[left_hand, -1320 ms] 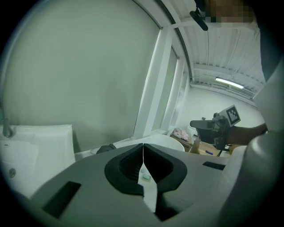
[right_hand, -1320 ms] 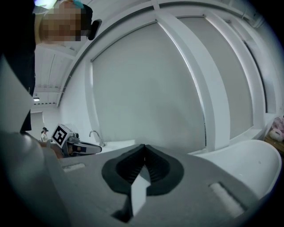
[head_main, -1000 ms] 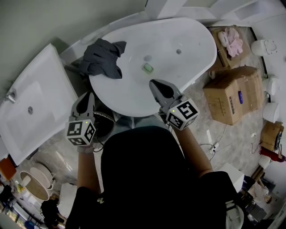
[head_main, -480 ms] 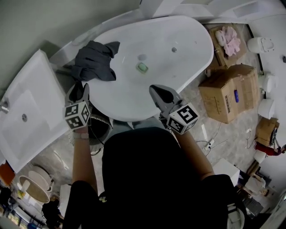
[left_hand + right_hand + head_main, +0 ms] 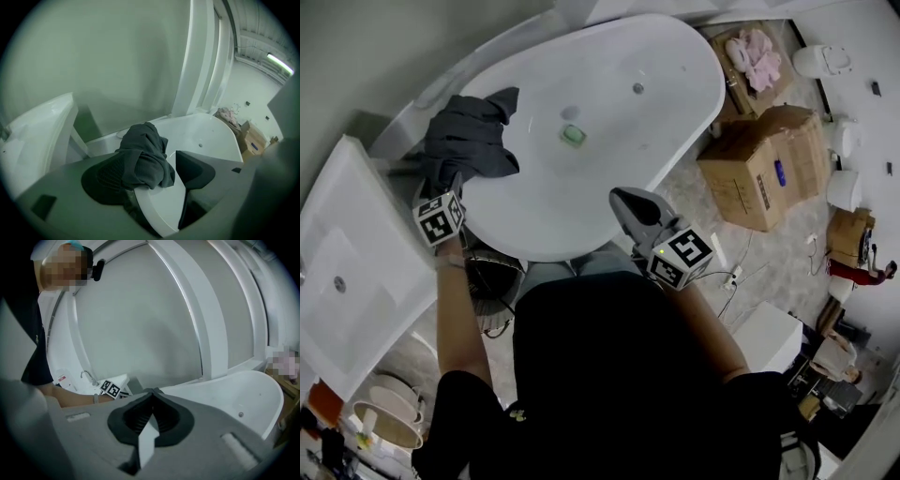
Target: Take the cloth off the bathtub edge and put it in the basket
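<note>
- Dark grey crumpled cloth (image 5: 469,141) (image 5: 145,154): draped over the rim of the white oval bathtub (image 5: 609,178) (image 5: 206,131), at the tub's left side, part hanging into the tub.
- Left tongs (image 5: 448,184) (image 5: 154,174): at the tub's left rim, just below the cloth. Jaws wide apart and opening. The cloth's lower fold and the tub rim sit between them; the pads do not press on the cloth.
- Right tongs (image 5: 628,199) (image 5: 150,409): over the tub's near rim, right of the cloth and well apart from it. Jaws closed together, nothing held.
- Small green object (image 5: 573,135): on the tub floor, near the drain.
- Brown cardboard boxes (image 5: 759,164): on the floor right of the tub.
</note>
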Motion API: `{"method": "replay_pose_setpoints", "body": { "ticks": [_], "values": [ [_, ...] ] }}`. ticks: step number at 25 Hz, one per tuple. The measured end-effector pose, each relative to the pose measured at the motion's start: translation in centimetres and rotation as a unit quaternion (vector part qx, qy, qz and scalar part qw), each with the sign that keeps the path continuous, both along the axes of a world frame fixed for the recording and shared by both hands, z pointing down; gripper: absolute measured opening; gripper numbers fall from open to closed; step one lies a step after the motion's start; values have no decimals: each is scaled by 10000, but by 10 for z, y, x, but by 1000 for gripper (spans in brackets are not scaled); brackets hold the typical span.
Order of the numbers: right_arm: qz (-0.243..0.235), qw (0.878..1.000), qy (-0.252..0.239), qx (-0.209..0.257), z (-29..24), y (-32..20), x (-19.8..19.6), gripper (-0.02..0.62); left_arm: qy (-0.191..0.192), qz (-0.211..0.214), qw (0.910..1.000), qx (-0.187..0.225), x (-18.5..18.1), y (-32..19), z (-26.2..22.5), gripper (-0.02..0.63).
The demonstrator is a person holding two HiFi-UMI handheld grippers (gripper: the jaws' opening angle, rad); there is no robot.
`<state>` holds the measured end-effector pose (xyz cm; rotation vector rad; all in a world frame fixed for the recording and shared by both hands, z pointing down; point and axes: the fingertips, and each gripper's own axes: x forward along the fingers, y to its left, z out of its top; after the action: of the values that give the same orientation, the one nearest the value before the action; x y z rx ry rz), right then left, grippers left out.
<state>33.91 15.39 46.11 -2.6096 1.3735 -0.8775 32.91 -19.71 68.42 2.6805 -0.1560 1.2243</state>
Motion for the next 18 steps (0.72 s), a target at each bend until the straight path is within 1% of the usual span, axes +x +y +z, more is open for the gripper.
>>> {"method": "replay_pose_setpoints", "body": {
  "ticks": [4, 11, 14, 18],
  "values": [
    [206, 9997, -42, -107, 6, 11, -1, -3, -328, 20, 9994, 75, 12, -13, 37, 368],
    [564, 9981, -53, -231, 9, 29, -3, -3, -863, 213, 9957, 260, 19, -19, 79, 374],
    [657, 9975, -63, -262, 11, 35, -7, -3, -935, 241, 9946, 386, 18, -25, 92, 373],
    [762, 9966, -78, -292, 13, 42, -11, -3, -866, 150, 9957, 304, 19, -27, 101, 370]
  ]
}}
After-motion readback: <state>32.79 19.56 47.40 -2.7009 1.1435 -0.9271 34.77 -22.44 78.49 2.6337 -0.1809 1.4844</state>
